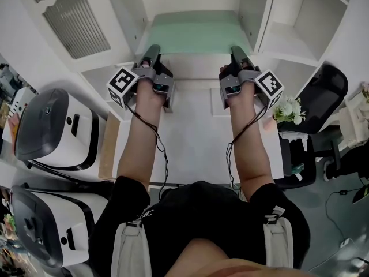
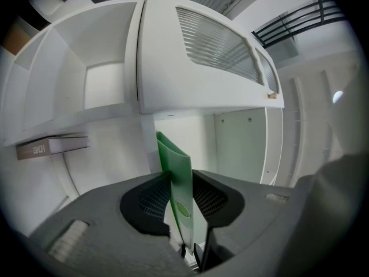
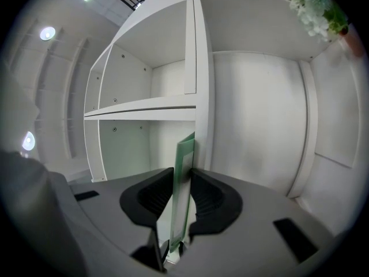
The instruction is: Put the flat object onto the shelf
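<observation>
A flat green board (image 1: 193, 33) lies level in the middle opening of the white shelf unit (image 1: 265, 22), its near edge toward me. My left gripper (image 1: 153, 55) is at the board's near left corner. In the left gripper view the board (image 2: 174, 169) stands edge-on between the jaws with a gap on each side, so this gripper (image 2: 181, 196) is open. My right gripper (image 1: 237, 54) is at the near right corner. In the right gripper view the board (image 3: 185, 166) sits between the pads, and that gripper (image 3: 180, 199) is shut on it.
A white table (image 1: 196, 137) stretches under my arms in front of the shelf. Two white machines (image 1: 49, 126) stand at the left. White flowers (image 1: 286, 109) and a black chair (image 1: 323, 91) are at the right. A flat box (image 2: 52, 146) lies in a left shelf compartment.
</observation>
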Available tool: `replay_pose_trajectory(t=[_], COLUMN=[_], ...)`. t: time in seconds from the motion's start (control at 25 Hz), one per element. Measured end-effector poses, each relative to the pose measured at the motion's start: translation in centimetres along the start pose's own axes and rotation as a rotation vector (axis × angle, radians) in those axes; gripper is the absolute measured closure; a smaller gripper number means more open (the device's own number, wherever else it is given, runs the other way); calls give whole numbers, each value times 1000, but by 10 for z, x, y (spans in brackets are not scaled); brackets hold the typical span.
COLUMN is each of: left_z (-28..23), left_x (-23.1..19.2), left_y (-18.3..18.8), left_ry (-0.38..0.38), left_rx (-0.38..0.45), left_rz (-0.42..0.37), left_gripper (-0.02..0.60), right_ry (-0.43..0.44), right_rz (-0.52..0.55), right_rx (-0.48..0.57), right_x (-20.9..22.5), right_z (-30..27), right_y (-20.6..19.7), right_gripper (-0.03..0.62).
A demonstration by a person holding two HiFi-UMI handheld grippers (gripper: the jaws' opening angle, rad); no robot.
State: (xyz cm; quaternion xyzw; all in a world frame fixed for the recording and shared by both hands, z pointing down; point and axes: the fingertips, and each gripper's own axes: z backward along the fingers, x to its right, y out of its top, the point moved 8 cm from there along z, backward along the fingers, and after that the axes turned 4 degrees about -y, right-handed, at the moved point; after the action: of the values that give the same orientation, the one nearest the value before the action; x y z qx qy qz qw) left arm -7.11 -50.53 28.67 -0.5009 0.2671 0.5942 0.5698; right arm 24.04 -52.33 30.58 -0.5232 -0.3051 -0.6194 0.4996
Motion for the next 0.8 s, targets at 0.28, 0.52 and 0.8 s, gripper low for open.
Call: replay_pose_trajectory(t=[0.28, 0.52, 0.8], left_z=[-5, -1, 22], left_x=[2, 8, 24], left_y=[2, 6, 13], left_ry=[-17, -6, 65], left_rx=[-1, -12, 18], left_rz=[-43, -201, -625], left_gripper=[451, 409, 407], right_ry=[18, 18, -69], right_rz=[82, 235, 749], right_rx=[11, 78, 208], right_x=[-6, -20, -37], right_z=[1, 14, 49], right_y=[-1, 3, -1], right_gripper=[489, 424, 424])
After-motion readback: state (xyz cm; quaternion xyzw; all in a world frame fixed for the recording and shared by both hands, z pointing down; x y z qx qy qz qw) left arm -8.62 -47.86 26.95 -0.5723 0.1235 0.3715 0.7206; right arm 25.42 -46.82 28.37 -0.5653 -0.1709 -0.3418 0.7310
